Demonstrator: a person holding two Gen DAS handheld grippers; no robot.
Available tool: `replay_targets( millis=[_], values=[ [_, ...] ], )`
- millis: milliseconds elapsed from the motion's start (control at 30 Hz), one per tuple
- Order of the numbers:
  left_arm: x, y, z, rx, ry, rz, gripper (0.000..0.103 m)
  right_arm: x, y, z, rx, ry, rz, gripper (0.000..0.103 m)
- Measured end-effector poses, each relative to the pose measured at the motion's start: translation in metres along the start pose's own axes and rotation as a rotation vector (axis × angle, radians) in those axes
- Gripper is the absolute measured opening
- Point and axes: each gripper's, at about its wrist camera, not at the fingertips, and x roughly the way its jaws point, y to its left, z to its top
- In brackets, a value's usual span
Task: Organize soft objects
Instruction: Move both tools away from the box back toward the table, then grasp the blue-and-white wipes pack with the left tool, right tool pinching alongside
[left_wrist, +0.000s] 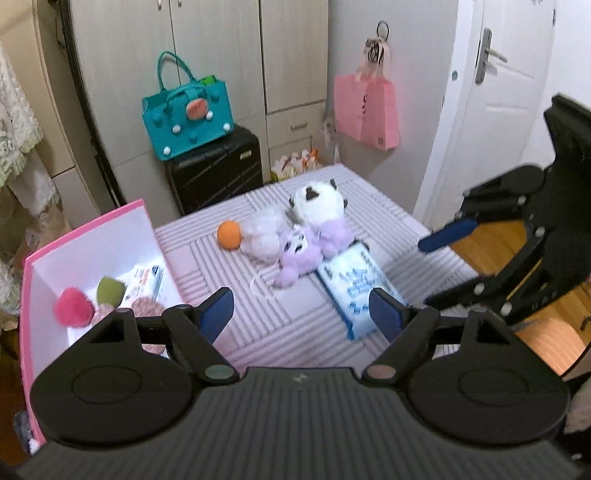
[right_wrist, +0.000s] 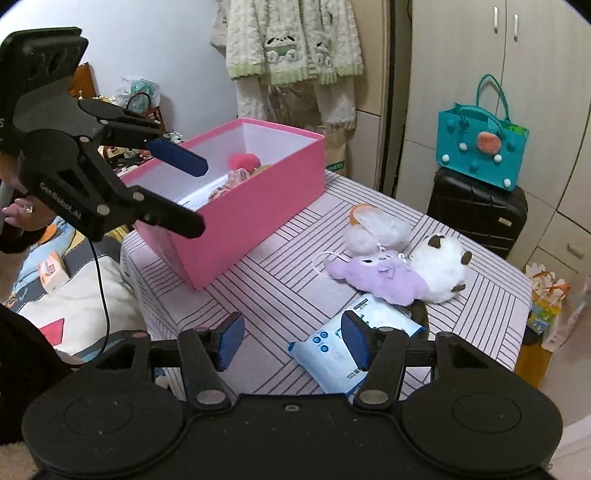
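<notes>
An open pink box stands on the striped table; it holds a pink pompom, a green ball and a tissue pack. Loose on the table lie an orange ball, a white fluffy puff, a purple plush, a white plush with dark ears and a blue-white tissue pack. My left gripper hovers open by the box. My right gripper hangs open above the near tissue pack, holding nothing.
A teal felt bag sits on a black suitcase behind the table. A pink paper bag hangs on the wall by a white door. Bedding and a person's hand are left of the table.
</notes>
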Motion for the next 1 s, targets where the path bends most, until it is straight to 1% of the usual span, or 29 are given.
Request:
replay_targets(
  millis=[133, 267, 367, 433, 600, 667, 800, 867, 933, 1000],
  values=[
    [0.019, -0.003, 0.001, -0.024, -0.01, -0.03, 0.08, 0.013, -0.009, -0.012, 0.032, -0.017, 0.012, 0.064],
    [0.04, -0.011, -0.002, -0.059, -0.015, -0.054, 0.08, 0.03, -0.022, -0.029, 0.114, -0.047, 0.006, 0.064],
    [0.056, -0.018, -0.004, -0.064, -0.013, -0.082, 0.08, 0.038, -0.03, -0.041, 0.165, -0.074, -0.033, 0.064],
    [0.068, -0.021, -0.004, -0.059, 0.01, -0.112, 0.08, 0.042, -0.035, -0.048, 0.181, -0.086, -0.059, 0.064],
    [0.097, -0.024, -0.002, -0.081, 0.045, -0.118, 0.079, 0.053, -0.045, -0.064, 0.224, -0.088, -0.092, 0.064],
    [0.108, -0.023, -0.004, -0.104, 0.05, -0.129, 0.078, 0.06, -0.048, -0.07, 0.246, -0.086, -0.096, 0.064],
    [0.132, -0.021, -0.009, -0.181, 0.074, -0.159, 0.079, 0.072, -0.05, -0.083, 0.278, -0.092, -0.119, 0.064],
    [0.144, -0.019, -0.012, -0.227, 0.084, -0.158, 0.08, 0.073, -0.052, -0.088, 0.297, -0.118, -0.113, 0.066],
    [0.156, -0.019, -0.016, -0.254, 0.094, -0.156, 0.08, 0.072, -0.052, -0.092, 0.308, -0.158, -0.116, 0.07],
    [0.164, -0.019, -0.02, -0.282, 0.1, -0.159, 0.079, 0.072, -0.05, -0.097, 0.292, -0.191, -0.134, 0.073]
  ],
)
